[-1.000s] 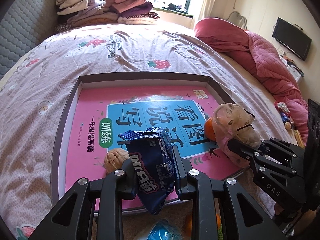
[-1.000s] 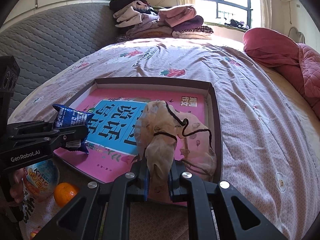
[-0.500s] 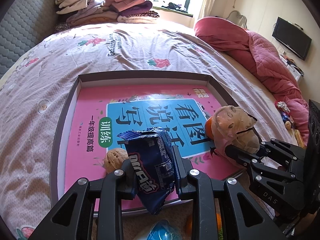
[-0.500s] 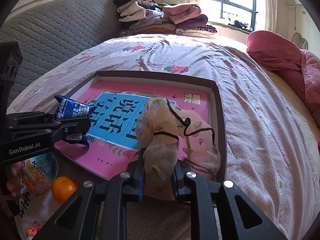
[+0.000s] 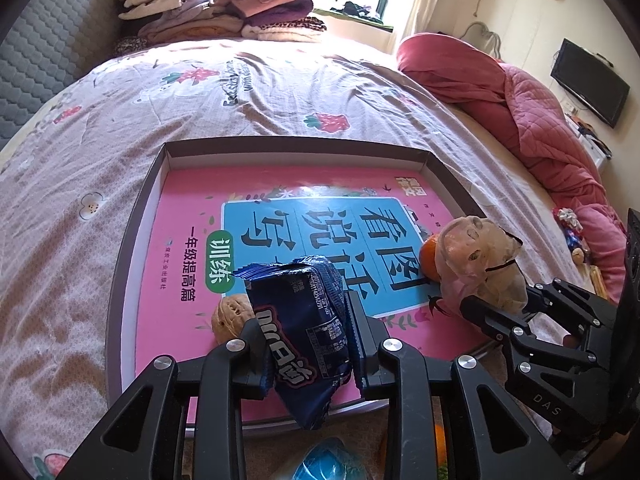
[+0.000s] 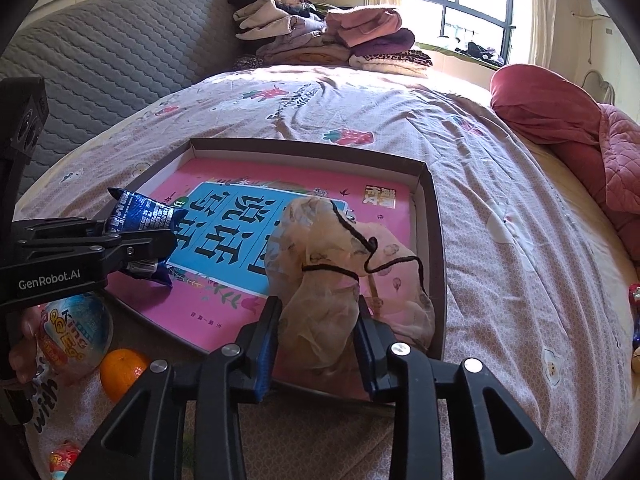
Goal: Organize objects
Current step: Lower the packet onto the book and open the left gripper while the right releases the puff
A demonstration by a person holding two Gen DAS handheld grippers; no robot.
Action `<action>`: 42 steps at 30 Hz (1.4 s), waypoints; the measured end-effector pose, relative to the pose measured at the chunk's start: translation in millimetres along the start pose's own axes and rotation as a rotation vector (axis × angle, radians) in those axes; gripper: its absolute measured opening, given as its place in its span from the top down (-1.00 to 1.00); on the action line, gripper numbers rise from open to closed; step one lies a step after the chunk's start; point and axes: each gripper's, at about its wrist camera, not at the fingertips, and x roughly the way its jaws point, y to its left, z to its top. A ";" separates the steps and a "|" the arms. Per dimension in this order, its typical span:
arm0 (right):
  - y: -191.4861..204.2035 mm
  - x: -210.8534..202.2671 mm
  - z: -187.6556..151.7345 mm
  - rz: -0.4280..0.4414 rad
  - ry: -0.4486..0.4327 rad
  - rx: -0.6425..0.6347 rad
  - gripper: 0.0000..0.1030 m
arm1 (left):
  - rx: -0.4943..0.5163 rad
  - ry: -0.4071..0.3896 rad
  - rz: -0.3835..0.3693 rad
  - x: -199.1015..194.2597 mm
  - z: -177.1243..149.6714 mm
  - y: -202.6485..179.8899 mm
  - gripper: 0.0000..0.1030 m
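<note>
A shallow brown box (image 5: 136,224) lies on the bed with a pink book (image 5: 192,208) inside. My left gripper (image 5: 306,332) is shut on a blue snack packet (image 5: 304,320) over the box's near edge; it shows at left in the right wrist view (image 6: 140,216). A walnut (image 5: 230,316) sits on the book beside it. My right gripper (image 6: 318,332) has its jaws spread around a beige sheer pouch (image 6: 320,264) that sags onto the box's near right corner. In the left wrist view the pouch (image 5: 480,264) hides part of an orange (image 5: 428,258).
Outside the box at the near left lie an orange (image 6: 120,372), a plastic egg toy (image 6: 76,328) and small wrapped items (image 6: 64,458). Folded clothes (image 6: 320,36) are stacked at the bed's far end. A red quilt (image 5: 520,112) is piled on the right.
My right gripper's jaws have spread wider around the pouch, which has sagged lower onto the box. The left gripper has held still with the packet.
</note>
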 end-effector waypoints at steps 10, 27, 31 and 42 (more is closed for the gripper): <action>-6.0 -5.9 3.7 -0.001 -0.019 0.022 0.31 | 0.001 0.019 0.021 2.5 0.8 1.0 0.24; -10.5 -16.9 8.7 -0.002 -0.058 0.038 0.16 | 0.012 0.033 0.032 -1.2 2.9 -0.8 -0.06; -10.2 -20.8 10.2 -0.018 -0.076 0.031 0.11 | 0.032 0.021 0.036 -2.8 3.7 -2.4 -0.14; -10.9 -25.5 11.1 -0.010 -0.088 0.037 0.10 | 0.081 -0.031 0.065 -12.2 6.5 -9.3 -0.21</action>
